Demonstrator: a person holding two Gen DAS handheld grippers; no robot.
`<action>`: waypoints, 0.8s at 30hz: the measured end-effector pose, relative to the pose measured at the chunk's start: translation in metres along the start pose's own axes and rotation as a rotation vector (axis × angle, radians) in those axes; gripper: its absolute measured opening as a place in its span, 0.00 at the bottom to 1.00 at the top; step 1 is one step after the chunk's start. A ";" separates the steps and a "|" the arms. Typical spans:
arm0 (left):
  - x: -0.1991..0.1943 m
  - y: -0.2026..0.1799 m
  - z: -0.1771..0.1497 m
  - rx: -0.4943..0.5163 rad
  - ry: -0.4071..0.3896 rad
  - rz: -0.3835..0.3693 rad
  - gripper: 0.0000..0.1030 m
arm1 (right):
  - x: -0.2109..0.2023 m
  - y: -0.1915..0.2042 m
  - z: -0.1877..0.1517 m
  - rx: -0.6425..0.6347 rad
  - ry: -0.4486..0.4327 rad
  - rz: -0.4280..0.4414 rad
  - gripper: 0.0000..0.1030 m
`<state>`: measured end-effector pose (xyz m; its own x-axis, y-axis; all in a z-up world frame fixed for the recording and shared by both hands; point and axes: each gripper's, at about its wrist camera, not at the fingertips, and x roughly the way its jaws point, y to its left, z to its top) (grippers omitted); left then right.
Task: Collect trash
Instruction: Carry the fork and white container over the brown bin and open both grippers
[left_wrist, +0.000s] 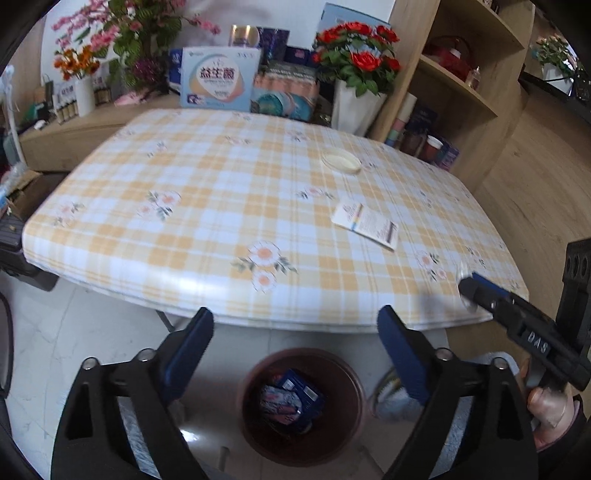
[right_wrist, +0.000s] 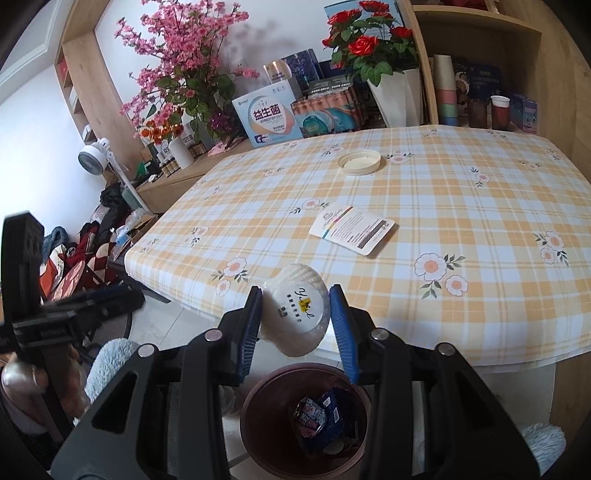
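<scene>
My left tongs (left_wrist: 295, 350) stood wide apart with nothing between them, hanging over the brown bin (left_wrist: 301, 406) on the floor just in front of the desk (left_wrist: 221, 206). Down in that bin lay crumpled wrappers (left_wrist: 291, 398), dark blue and pinkish (too blurred for me to read any print).

My right tongs (right_wrist: 295, 317) were clamped on a small white cup (right_wrist: 295, 314), its ribbed wall squeezed between the blue pads (right_wrist: 341, 325) and its printed bottom turned toward the camera. The cup hung tilted at the desk's near edge, above and slightly behind the bin's rim (right_wrist: 258, 391). In the left view those tongs came in from the right edge, with my hand (left_wrist: 550, 406) wrapped round the grip.

On the checked yellow cloth two pieces lay well apart from each other: a flat white packet (right_wrist: 352, 229) with a printed label near the middle, and a round cream lid (right_wrist: 359, 162) farther back, rim upward. Behind the desk stood a pot of red roses (right_wrist: 369, 48), a spray of pink blossoms (right_wrist: 177, 70) and a blue-and-white box (right_wrist: 267, 118) leaning on the low shelf.
</scene>
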<state>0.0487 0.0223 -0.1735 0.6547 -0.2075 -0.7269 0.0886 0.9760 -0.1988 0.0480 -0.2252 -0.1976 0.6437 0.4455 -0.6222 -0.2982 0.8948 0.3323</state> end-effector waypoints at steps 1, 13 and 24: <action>-0.003 0.002 0.003 0.005 -0.021 0.025 0.93 | 0.002 0.003 -0.001 -0.011 0.009 0.001 0.39; -0.006 0.051 0.002 -0.059 -0.028 0.156 0.94 | 0.032 0.037 -0.019 -0.091 0.166 0.047 0.39; -0.006 0.054 -0.004 -0.037 -0.022 0.192 0.94 | 0.054 0.061 -0.032 -0.133 0.253 0.073 0.46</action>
<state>0.0471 0.0761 -0.1824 0.6730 -0.0161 -0.7395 -0.0670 0.9943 -0.0827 0.0418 -0.1452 -0.2338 0.4258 0.4866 -0.7629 -0.4379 0.8486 0.2969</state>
